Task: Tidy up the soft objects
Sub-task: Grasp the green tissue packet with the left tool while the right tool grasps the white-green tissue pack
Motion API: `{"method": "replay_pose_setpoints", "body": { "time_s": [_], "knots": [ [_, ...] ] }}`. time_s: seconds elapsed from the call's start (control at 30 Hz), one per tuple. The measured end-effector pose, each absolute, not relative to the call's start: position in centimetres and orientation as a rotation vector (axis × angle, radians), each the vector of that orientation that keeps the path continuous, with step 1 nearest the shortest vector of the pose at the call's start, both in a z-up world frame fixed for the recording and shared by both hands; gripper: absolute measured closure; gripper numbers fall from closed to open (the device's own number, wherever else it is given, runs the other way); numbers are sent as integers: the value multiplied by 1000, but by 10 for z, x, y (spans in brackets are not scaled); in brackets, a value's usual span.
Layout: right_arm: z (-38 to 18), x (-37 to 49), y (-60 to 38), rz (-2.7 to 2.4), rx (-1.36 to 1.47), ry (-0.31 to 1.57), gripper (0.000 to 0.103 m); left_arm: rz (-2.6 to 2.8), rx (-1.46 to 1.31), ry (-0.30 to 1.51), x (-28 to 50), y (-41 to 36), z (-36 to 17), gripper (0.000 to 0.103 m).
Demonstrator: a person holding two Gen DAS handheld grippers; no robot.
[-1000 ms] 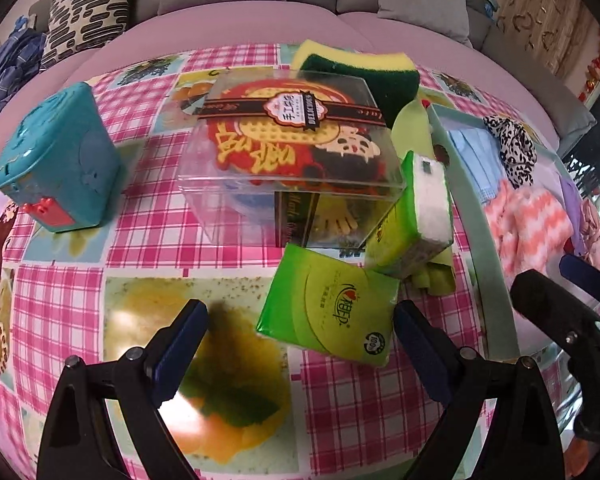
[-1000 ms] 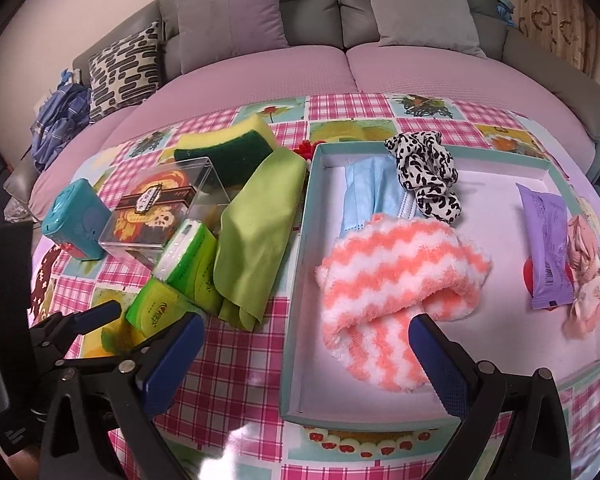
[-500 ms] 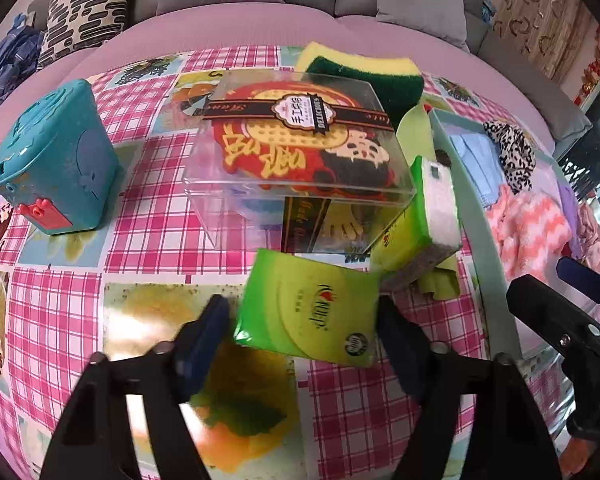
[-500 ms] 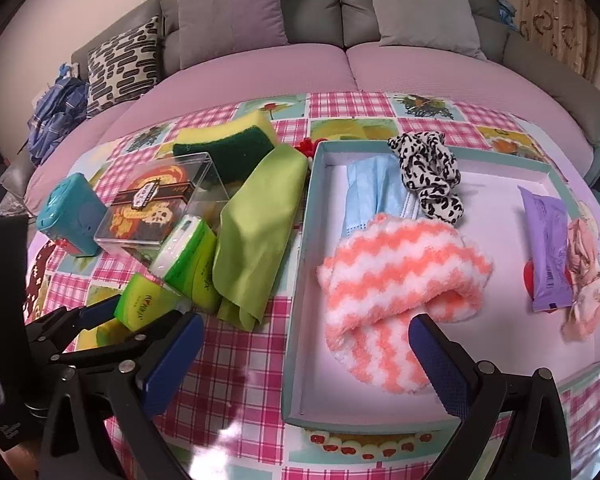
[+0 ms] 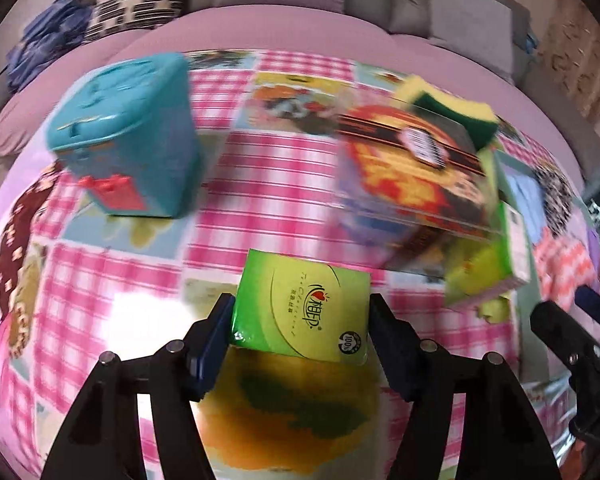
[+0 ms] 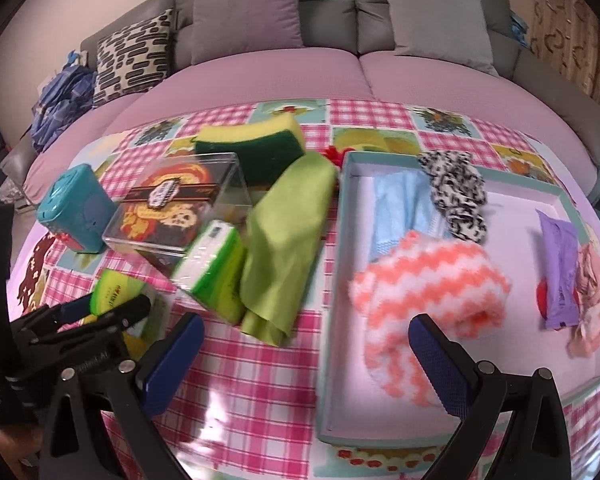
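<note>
Between the left gripper (image 5: 300, 328) jaws, now clamping, the green tissue pack (image 5: 302, 306) is lifting trayward; right gripper (image 6: 304, 356) jaws gaping empty.

Tissue pack (image 5: 304, 306): lime green. Tablecloth (image 6: 260, 368): pink-white gingham with picture squares. Fuzzy sock (image 6: 424, 292): coral-white zigzag. Scrunchie (image 6: 458, 192): black-white spotted. Box (image 5: 128, 132): teal.

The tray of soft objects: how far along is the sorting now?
Done: the tray already holds a striped sock, face mask, scrunchie and purple pack. In hand: the left tool grips the green tissue pack; the right tool is open. Left outside: green cloth, sponge, second tissue pack.
</note>
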State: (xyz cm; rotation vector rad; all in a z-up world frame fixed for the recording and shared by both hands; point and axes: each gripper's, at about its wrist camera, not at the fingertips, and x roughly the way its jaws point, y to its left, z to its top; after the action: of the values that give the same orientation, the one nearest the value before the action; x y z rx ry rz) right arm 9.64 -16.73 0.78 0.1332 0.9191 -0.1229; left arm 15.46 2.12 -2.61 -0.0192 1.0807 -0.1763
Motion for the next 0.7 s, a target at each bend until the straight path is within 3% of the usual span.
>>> {"method": "replay_pose_setpoints", "body": {
  "time_s": [0.23, 0.43, 0.6, 0.7],
  "knots": [
    [6, 104, -147, -80, 102, 909, 1, -102, -70, 1052, 155, 49, -18, 36],
    [3, 111, -132, -24, 96, 894, 21, -91, -114, 1017, 150, 61, -6, 36],
    [3, 113, -124, -6, 92, 880, 47, -88, -139, 1014, 149, 66, -4, 36],
    [8, 112, -122, -1, 97, 857, 53, -89, -148, 1013, 145, 69, -2, 36]
  ]
}}
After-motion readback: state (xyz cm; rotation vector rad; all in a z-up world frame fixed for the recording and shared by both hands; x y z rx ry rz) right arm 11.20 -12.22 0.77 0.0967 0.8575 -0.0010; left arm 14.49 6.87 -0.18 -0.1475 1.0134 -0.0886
